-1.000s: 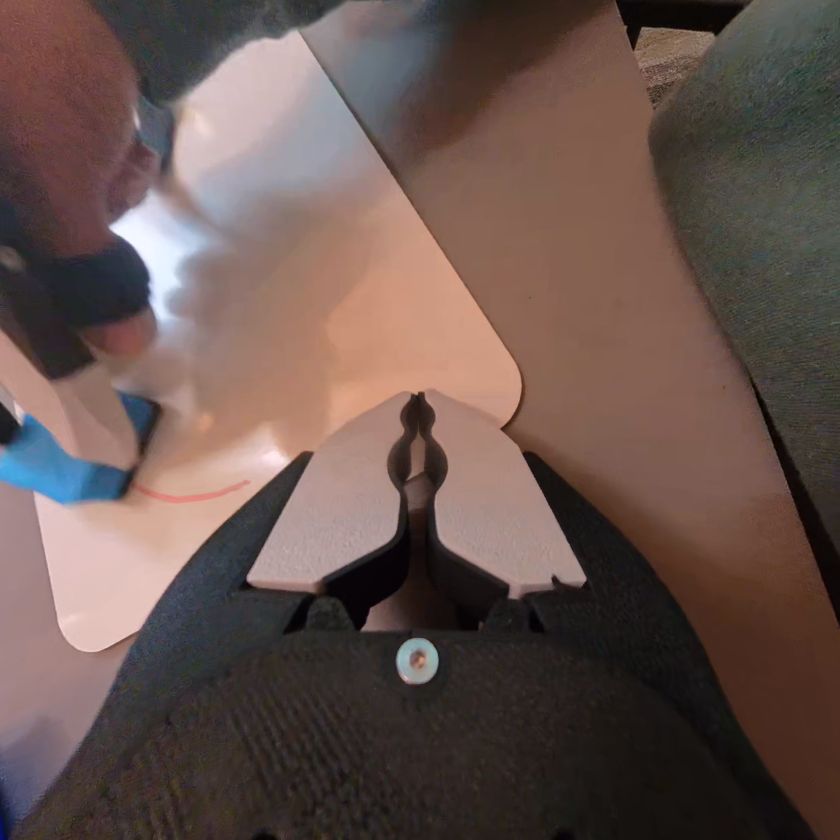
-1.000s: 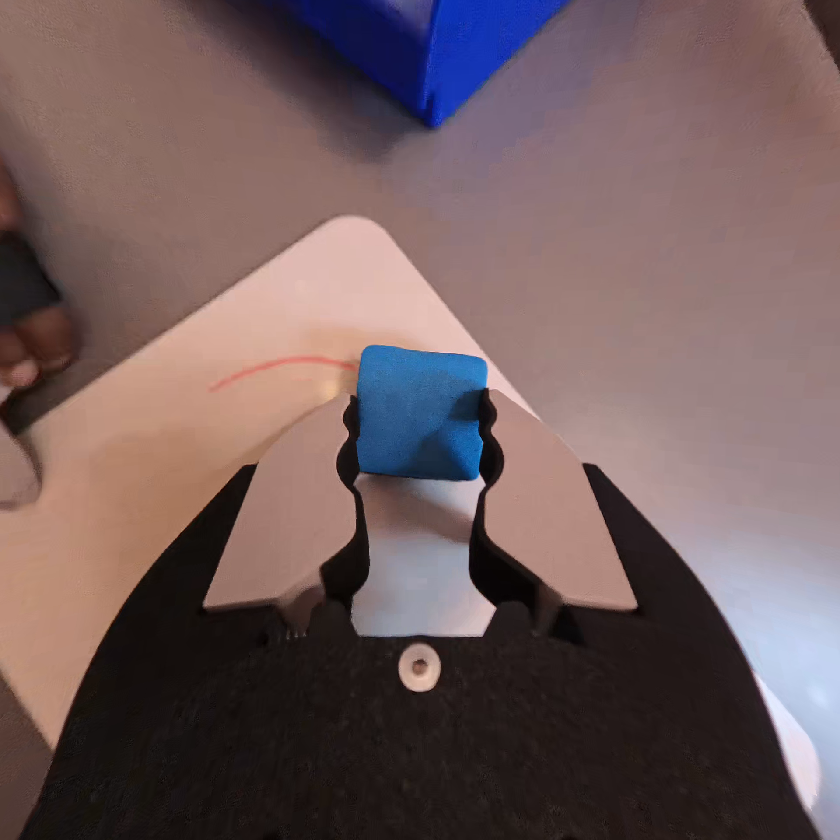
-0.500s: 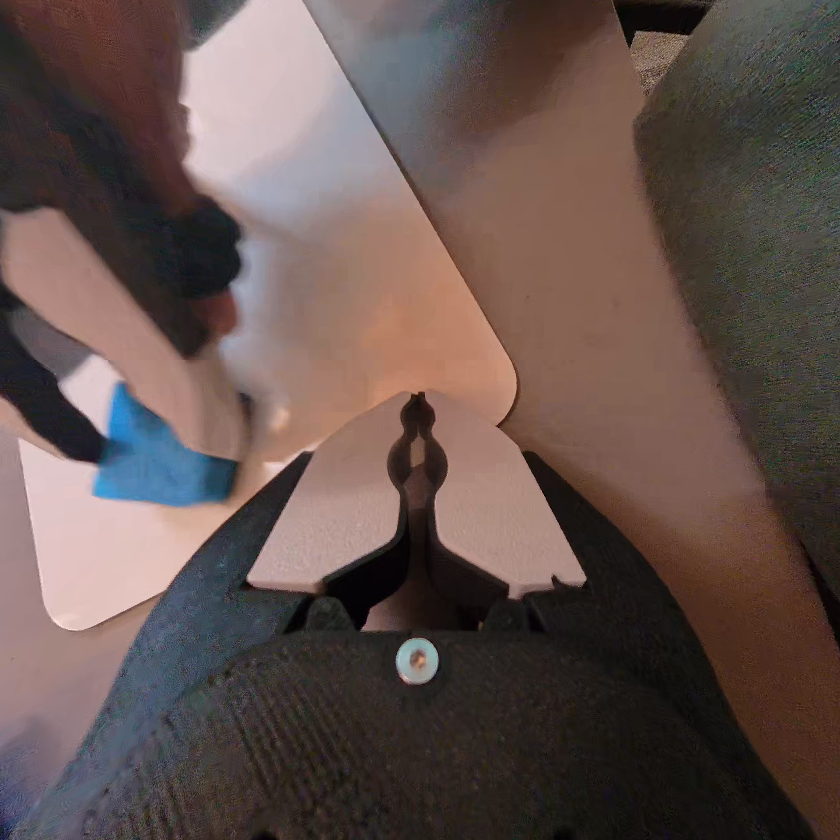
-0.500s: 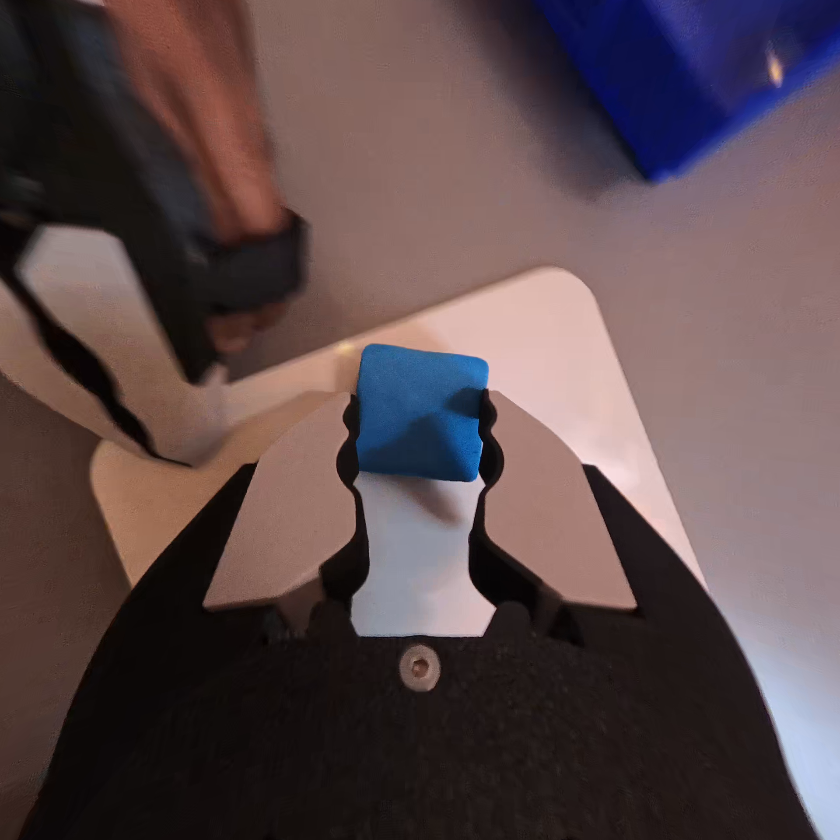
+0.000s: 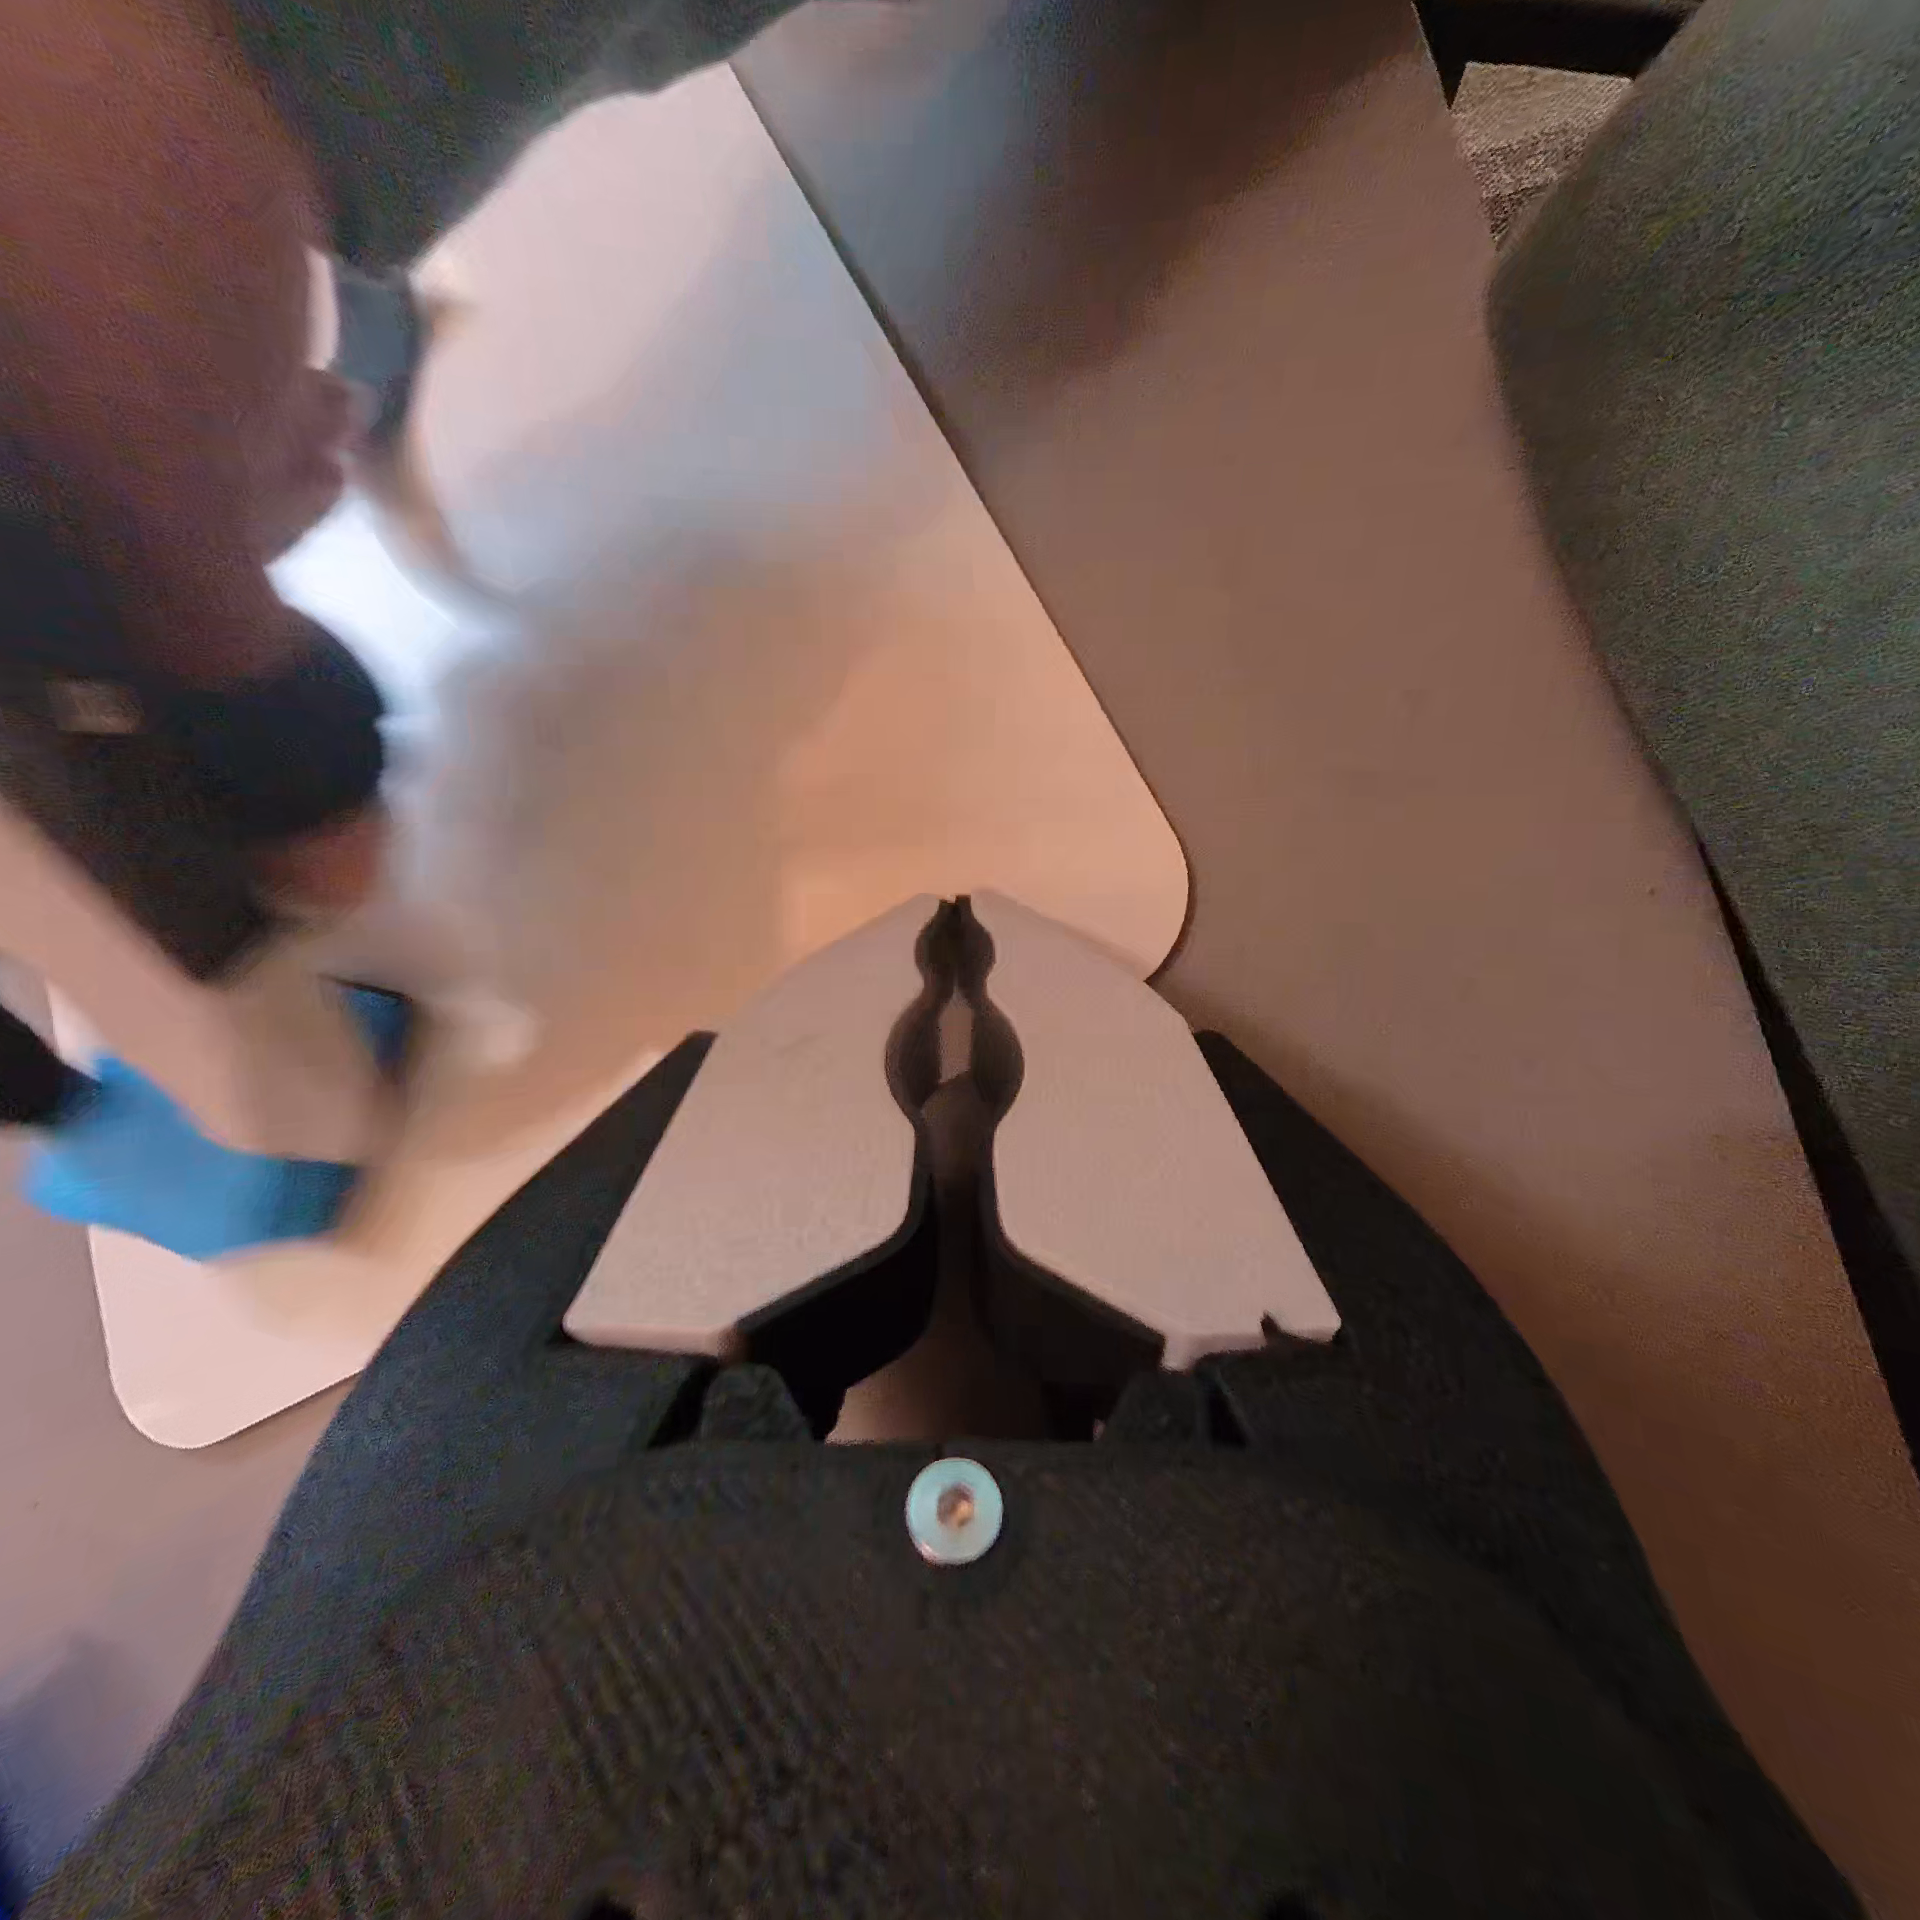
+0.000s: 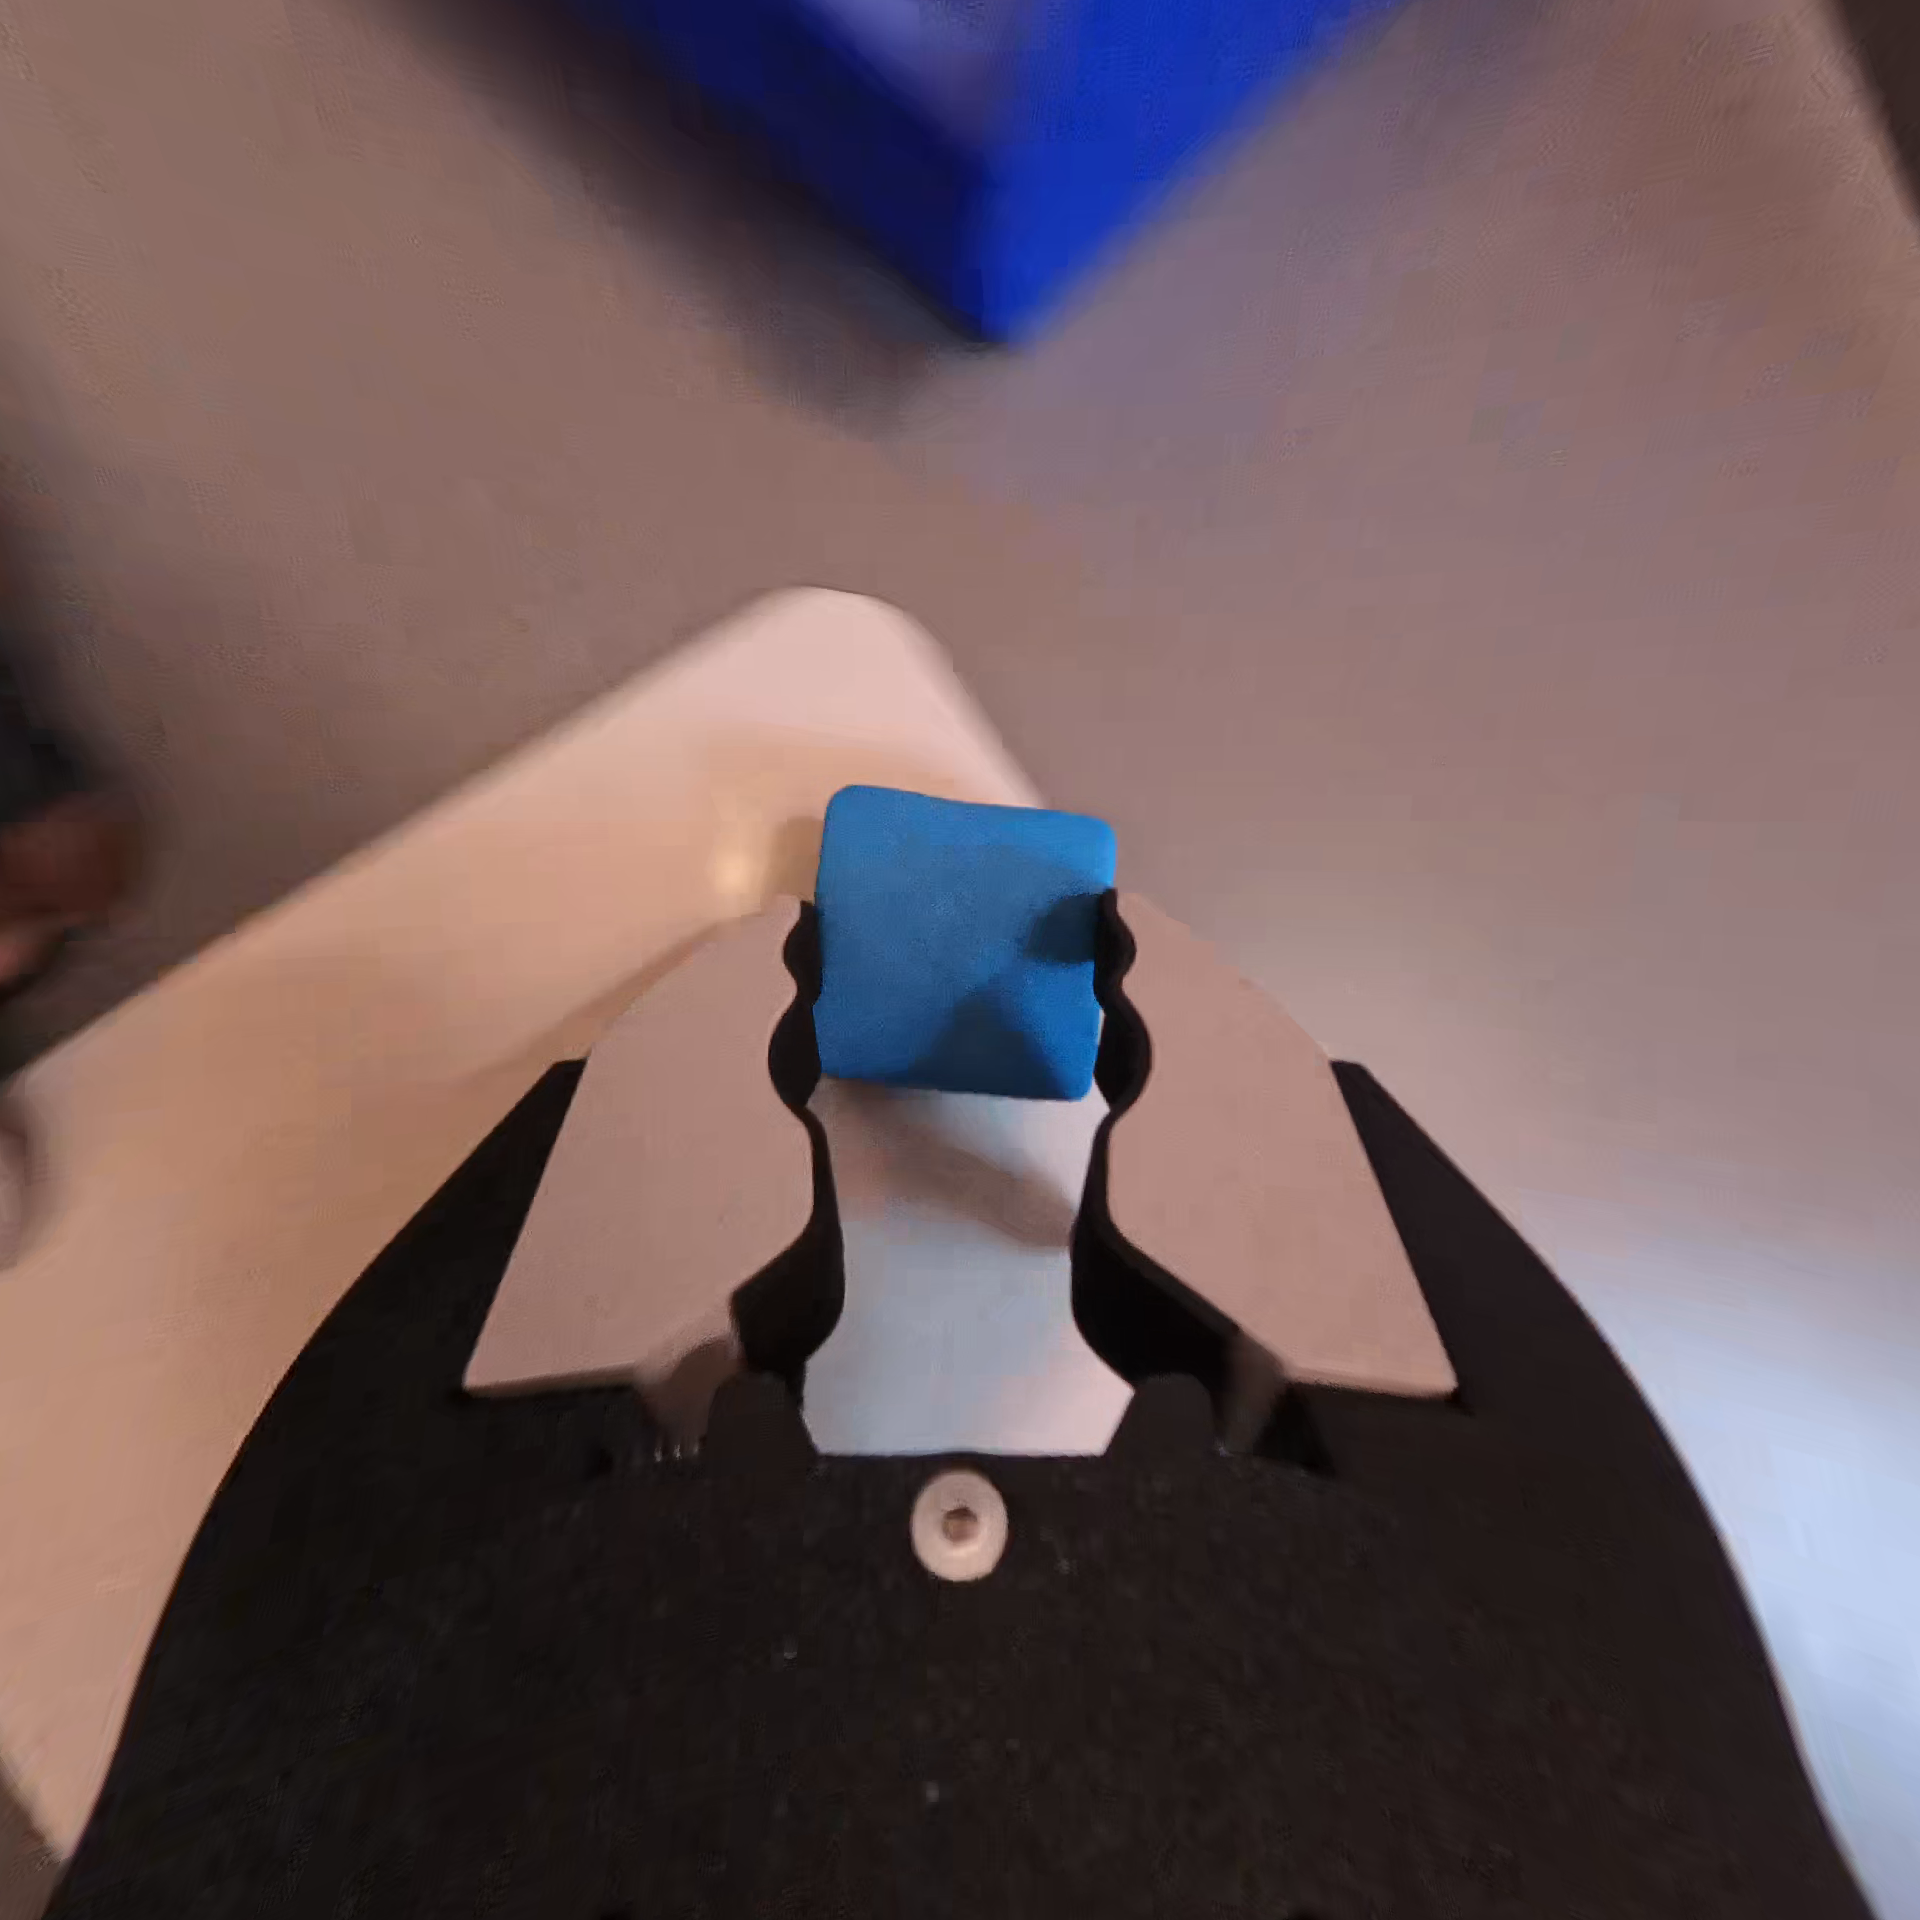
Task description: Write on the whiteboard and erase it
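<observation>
Below, two wrist views, same moment. Right tool point(image 6: 954, 914): fingers clamped on a blue foam eraser point(image 6: 956, 945), one finger on each side; eraser sits at the fingertips, over the whiteboard point(image 6: 416, 1018). Whether eraser touches the board surface: cannot tell from the right wrist view. Whiteboard: white, rounded corners, lying flat on the grey-beige worktop point(image 6: 1455, 675); eraser is close to the board's far rounded corner and its right edge. No mark visible on the exposed board surface. Blue box point(image 6: 997, 156), blurred, stands on the worktop beyond the board, well apart from it.

Left tool point(image 5: 956, 914): fingers closed together, nothing between them; tips over the whiteboard point(image 5: 727, 623) near its rounded corner on the right of that view. Contact w/ board: cannot tell. In the left wrist view the right tool point(image 5: 187, 1070) appears at the left edge, motion-blurred, w/ the blue eraser point(image 5: 197, 1195) low against the board near its near-left corner. Person's hand point(image 5: 156, 416), blurred, above it. Grey-green fabric point(image 5: 1745, 520) fills the right side, past the worktop point(image 5: 1403, 831) edge.
</observation>
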`<state>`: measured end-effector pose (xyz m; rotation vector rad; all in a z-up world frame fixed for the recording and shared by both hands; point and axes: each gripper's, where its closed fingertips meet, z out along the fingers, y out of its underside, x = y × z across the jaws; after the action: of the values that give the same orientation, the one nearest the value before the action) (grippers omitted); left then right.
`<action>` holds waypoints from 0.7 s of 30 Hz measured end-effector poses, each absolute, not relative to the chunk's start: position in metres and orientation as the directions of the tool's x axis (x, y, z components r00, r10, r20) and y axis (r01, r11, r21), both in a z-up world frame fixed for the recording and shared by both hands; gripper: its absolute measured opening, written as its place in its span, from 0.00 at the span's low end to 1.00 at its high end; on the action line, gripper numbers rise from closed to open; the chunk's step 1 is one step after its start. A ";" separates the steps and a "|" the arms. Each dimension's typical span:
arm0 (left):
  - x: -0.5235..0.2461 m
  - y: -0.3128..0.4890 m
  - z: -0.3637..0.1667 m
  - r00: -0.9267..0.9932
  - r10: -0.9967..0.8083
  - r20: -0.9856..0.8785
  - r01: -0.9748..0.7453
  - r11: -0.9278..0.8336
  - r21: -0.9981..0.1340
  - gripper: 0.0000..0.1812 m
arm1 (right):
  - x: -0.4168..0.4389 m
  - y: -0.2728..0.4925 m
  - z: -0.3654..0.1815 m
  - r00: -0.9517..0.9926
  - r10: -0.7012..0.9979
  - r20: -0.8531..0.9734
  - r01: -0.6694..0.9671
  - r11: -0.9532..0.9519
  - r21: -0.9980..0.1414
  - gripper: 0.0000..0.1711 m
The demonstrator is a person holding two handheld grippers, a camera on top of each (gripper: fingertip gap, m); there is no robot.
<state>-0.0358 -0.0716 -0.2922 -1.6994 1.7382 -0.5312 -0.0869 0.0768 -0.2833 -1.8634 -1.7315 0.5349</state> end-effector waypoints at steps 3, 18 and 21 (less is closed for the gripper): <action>-0.037 -0.070 -0.292 0.054 -0.983 -0.175 -0.735 0.079 -0.673 0.00 | -0.043 0.126 -0.283 0.275 0.960 0.062 0.758 -0.177 -0.628 0.30; -0.038 -0.068 -0.292 0.080 -0.980 -0.180 -0.735 0.063 -0.675 0.00 | -0.053 0.082 -0.283 0.247 0.966 0.078 0.766 -0.145 -0.626 0.30; -0.038 -0.067 -0.292 0.092 -0.983 -0.159 -0.732 0.042 -0.680 0.00 | -0.041 0.003 -0.283 0.086 0.993 0.084 0.778 -0.014 -0.629 0.30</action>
<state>-0.0378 -0.0669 -0.2916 -1.7433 1.6932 -0.5100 -0.0410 0.0028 -0.2827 -1.8410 -1.7398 0.5292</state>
